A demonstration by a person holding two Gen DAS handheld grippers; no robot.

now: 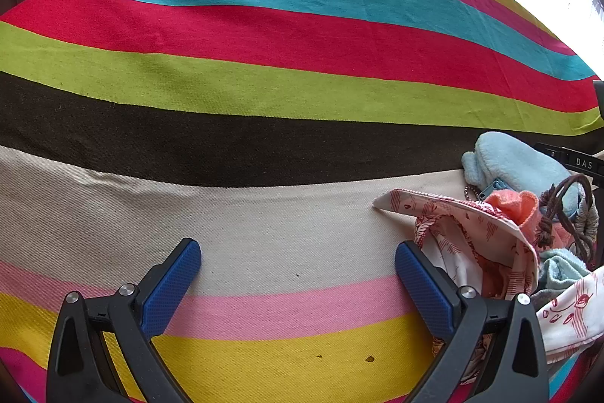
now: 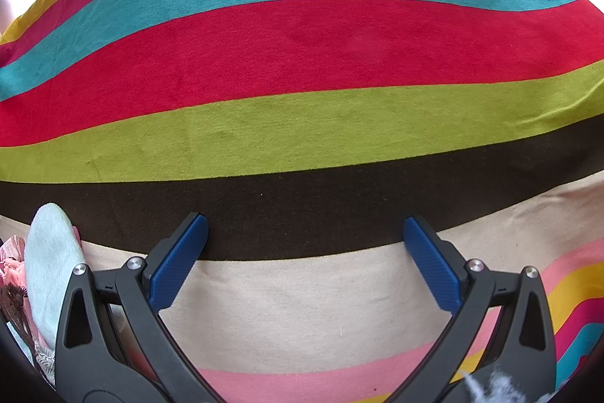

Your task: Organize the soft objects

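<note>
Hovering both tools over the bright multi-stripe woven cloth point(image 1: 264, 93), nothing picked up yet as far as we can judge.

Left wrist view, left to right: left gripper point(image 1: 298, 274) sits at the bottom centre, jaws spread wide and empty over the cream and pink bands. Just beside its right finger, lower right of the frame, lies the heap we have to sort: a white-and-red printed fabric pouch point(image 1: 472, 237), a coral knitted piece point(image 1: 513, 206), a pale blue fleece mitten point(image 1: 517, 161) behind it, and a dark brown twisted cord point(image 1: 558, 210) looped over the pile.

Right wrist view: the same pale mitten sits at the lower left edge, right gripper point(image 2: 305, 259) bottom centre, jaws also released and empty over the brown/cream boundary. A bit of white fluff point(image 2: 494, 384) shows at the bottom right edge; we can't tell what it is.

Risks as we see them:
- Items overlap, so a pinch on the pouch likely drags the coral piece along.
- Cord is tangled through the heap; lifting anything may snag it and pull the lot.
- Pinching too low catches the striped cloth and shifts everything.
</note>
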